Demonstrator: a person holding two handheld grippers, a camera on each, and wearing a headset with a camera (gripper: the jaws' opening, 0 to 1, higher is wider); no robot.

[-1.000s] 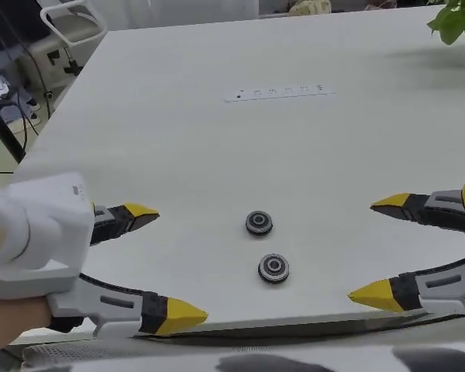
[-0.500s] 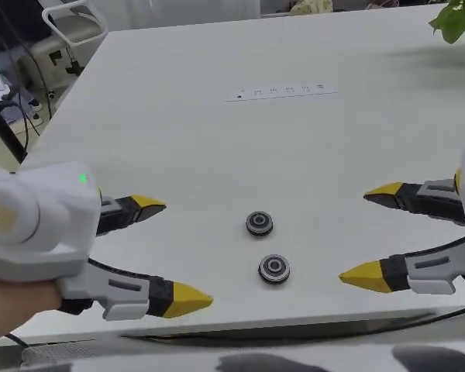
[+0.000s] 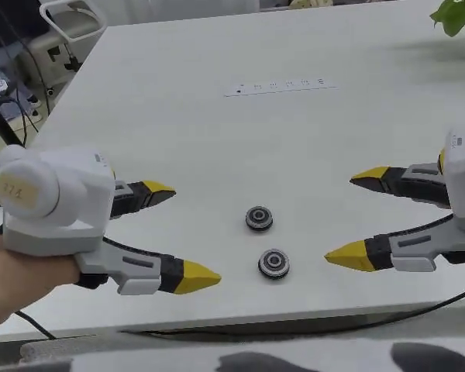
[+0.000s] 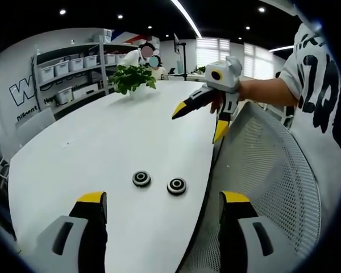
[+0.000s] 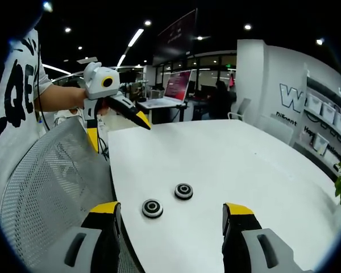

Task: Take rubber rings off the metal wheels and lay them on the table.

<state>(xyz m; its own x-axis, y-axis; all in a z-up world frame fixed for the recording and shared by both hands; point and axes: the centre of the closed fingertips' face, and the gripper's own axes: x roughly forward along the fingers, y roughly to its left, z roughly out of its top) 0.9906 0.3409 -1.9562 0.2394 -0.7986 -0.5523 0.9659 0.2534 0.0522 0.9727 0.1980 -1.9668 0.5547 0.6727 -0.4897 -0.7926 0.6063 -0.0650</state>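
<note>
Two small metal wheels with dark rubber rings lie flat on the white table near its front edge. The far wheel (image 3: 259, 218) (image 4: 141, 178) (image 5: 183, 191) and the near wheel (image 3: 273, 264) (image 4: 177, 186) (image 5: 152, 208) sit close together but apart. My left gripper (image 3: 190, 232) (image 4: 162, 199) (image 5: 120, 136) hovers to their left, open and holding nothing. To their right my right gripper (image 3: 342, 216) (image 5: 171, 209) (image 4: 196, 127) is also open and holds nothing. The yellow tips of both point inward at the wheels, a short way off.
A flush socket strip (image 3: 277, 87) lies in the table further back. A potted plant (image 3: 457, 19) stands at the far right corner, a white chair (image 3: 66, 31) beyond the far left. A mesh chair (image 4: 261, 165) sits against the front edge, with a cable (image 3: 294, 329) along it.
Both grippers have moved inward toward the two wheels, narrowing the space between them. They stay open. The wheels have not moved.
</note>
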